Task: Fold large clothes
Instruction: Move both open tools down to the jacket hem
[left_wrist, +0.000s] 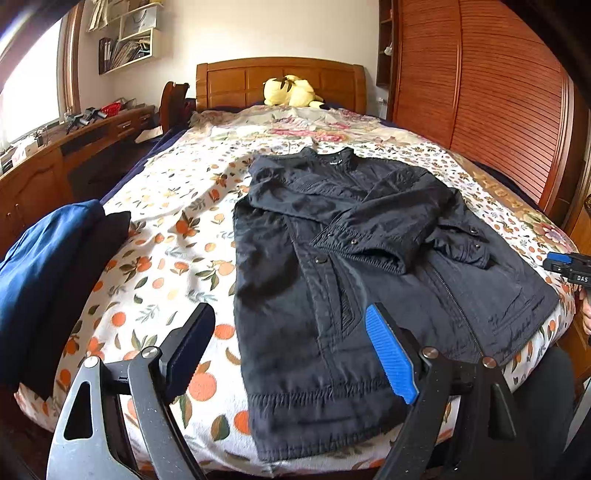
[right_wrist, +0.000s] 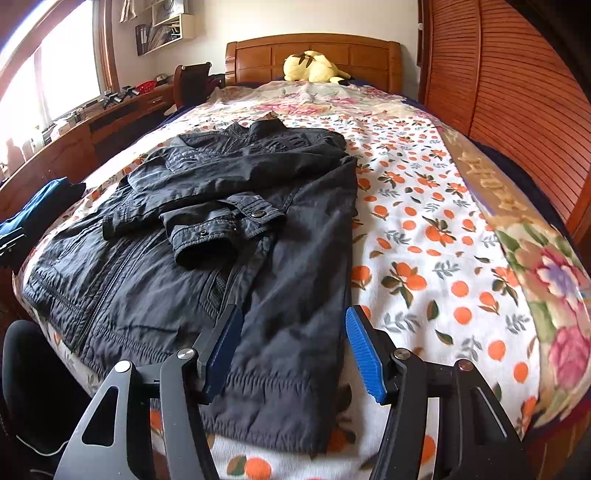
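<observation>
You hold both the left gripper (left_wrist: 291, 350) and right gripper (right_wrist: 291, 350) agape, empty, over the black jacket (left_wrist: 369, 258) hem at 6 o'clock, sleeves already crossed for folding.

Daylight is pouring through the window (right_wrist: 55, 74) at upper left; a wooden headboard (right_wrist: 314, 55) is standing top centre, a slatted wardrobe (right_wrist: 517, 92) filling the right.

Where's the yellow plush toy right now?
In both views the yellow plush toy lies at the bed's far end against the wooden headboard, beyond the black jacket.
</observation>
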